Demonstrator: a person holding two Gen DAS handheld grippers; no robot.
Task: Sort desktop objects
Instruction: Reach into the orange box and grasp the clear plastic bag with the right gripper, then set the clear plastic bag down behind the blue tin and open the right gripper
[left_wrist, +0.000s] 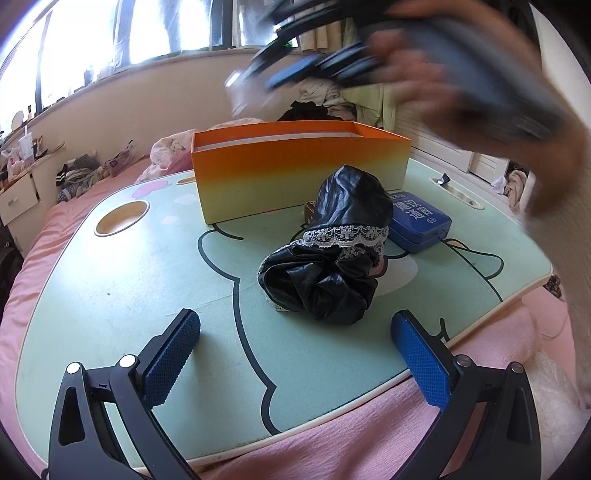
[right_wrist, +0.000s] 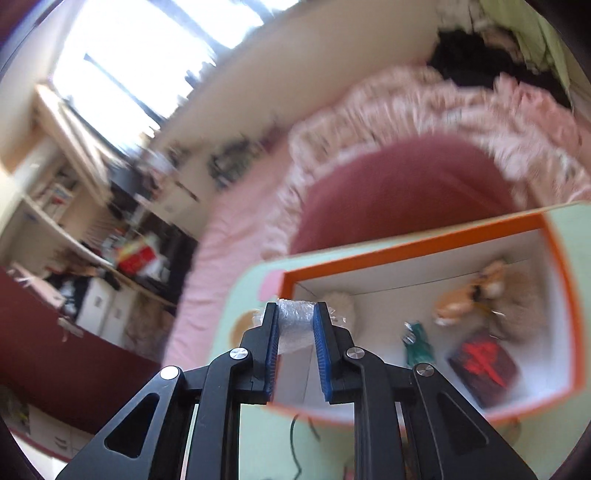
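Item in transit: clear-wrapped bundle (right_wrist: 295, 325), clamped between the right gripper (right_wrist: 295, 354) fingers, above the near-left corner of the orange box (right_wrist: 413, 240).
Step, judged: deposit. Next move calls for carrying further over the box interior before release. Left gripper (left_wrist: 295, 354) spread wide, empty, low over the bench (left_wrist: 110, 266); black lace-trimmed cloth (left_wrist: 332, 243) and blue tin (left_wrist: 417, 221) remain unsorted, near the box.

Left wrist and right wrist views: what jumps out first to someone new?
The orange box stands at the back of the green lap table, with a black lace-trimmed bundle in front and a blue tin beside it. The right gripper holds a clear plastic-wrapped item above the box's open top.
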